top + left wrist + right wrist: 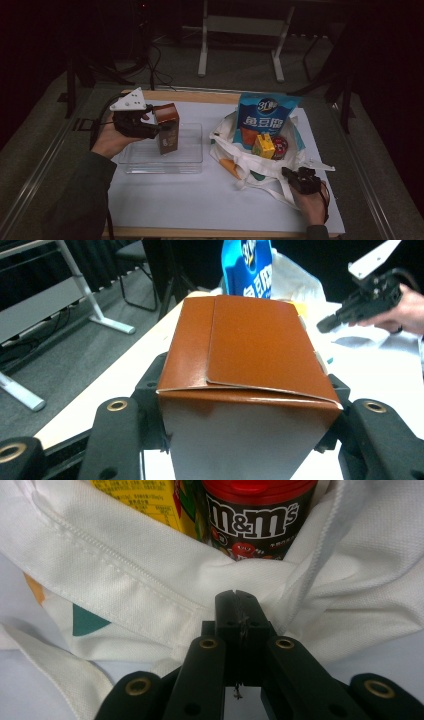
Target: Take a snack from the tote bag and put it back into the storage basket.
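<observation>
My left gripper point(159, 129) is shut on a brown carton point(169, 137) and holds it upright over a clear plastic container point(190, 165). In the left gripper view the carton point(250, 350) sits between the two black jaws of that gripper point(247, 440). A white tote bag point(250, 165) lies at the right and holds a blue snack pouch point(265, 117), a yellow carton point(263, 146) and a red M&M's tub point(280, 146). At the bag's near edge my right gripper point(300, 180) has its jaws together. In the right gripper view this gripper point(239, 602) pinches the bag's cloth point(125, 580) just below the M&M's tub point(255, 520).
A white sheet point(200, 200) covers the table, bare in front of the container and bag. Behind the table stand a metal frame's legs point(202, 55) and cables on a grey floor. My right gripper point(370, 295) also appears far off in the left gripper view, near the blue pouch point(247, 270).
</observation>
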`<state>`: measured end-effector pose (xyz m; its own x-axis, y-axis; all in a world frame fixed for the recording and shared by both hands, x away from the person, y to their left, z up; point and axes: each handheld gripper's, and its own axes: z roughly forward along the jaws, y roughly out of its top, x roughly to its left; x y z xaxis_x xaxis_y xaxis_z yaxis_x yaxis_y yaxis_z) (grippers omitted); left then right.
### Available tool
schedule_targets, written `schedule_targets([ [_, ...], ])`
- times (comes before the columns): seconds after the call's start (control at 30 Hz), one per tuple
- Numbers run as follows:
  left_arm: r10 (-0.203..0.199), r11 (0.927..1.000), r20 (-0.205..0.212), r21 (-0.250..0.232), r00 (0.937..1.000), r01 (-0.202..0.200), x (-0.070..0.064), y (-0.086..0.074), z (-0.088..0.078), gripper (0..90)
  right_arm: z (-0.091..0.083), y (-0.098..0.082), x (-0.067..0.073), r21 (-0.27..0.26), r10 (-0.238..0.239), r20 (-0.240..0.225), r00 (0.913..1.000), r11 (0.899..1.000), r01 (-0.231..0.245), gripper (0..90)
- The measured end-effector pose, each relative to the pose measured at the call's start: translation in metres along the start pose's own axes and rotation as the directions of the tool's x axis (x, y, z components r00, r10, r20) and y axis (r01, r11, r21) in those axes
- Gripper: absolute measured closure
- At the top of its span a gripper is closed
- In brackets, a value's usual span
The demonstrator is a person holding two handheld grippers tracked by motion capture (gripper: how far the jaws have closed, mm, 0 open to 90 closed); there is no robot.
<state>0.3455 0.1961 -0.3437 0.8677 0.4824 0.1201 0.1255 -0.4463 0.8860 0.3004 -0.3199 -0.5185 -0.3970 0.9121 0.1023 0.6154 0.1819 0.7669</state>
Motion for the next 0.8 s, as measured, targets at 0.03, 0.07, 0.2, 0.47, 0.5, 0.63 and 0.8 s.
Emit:
schedule_targets([
  [0.03,0.0,1.0,0.001,0.004,1.0,0.0,0.001,-0.001,-0.001,42.8,0.0,0.0,0.001,0.002,-0.011,0.006,0.9999,1.0,0.011,89.9],
  [0.07,-0.003,1.0,0.001,0.007,1.0,0.003,0.001,-0.003,-0.002,42.8,0.001,0.0,0.002,0.003,-0.015,0.01,0.9998,1.0,0.015,89.9],
  [0.2,-0.003,0.9996,-0.004,0.029,1.0,0.003,0.004,-0.009,-0.007,42.8,0.001,-0.001,0.001,0.0,-0.009,0.01,0.9999,1.0,0.009,89.9],
  [0.47,-0.017,0.9991,-0.016,0.04,0.9997,0.018,0.01,-0.02,-0.021,42.8,0.002,-0.002,0.002,-0.001,-0.012,0.013,0.9998,1.0,0.012,89.9],
  [0.5,-0.021,0.9989,-0.014,0.042,0.9997,0.022,0.01,-0.021,-0.022,42.8,0.002,-0.002,0.001,-0.001,-0.011,0.012,0.9999,1.0,0.011,89.9],
  [0.63,-0.016,0.9971,-0.015,0.074,0.9998,0.018,0.011,-0.026,-0.025,42.8,0.002,-0.002,0.0,-0.005,0.0,0.006,1.0,1.0,0.0,89.6],
  [0.8,-0.012,0.9945,0.0,0.104,0.9999,0.012,0.011,-0.032,-0.026,42.8,0.002,-0.002,0.0,-0.005,0.0,0.006,1.0,1.0,0.0,89.5],
])
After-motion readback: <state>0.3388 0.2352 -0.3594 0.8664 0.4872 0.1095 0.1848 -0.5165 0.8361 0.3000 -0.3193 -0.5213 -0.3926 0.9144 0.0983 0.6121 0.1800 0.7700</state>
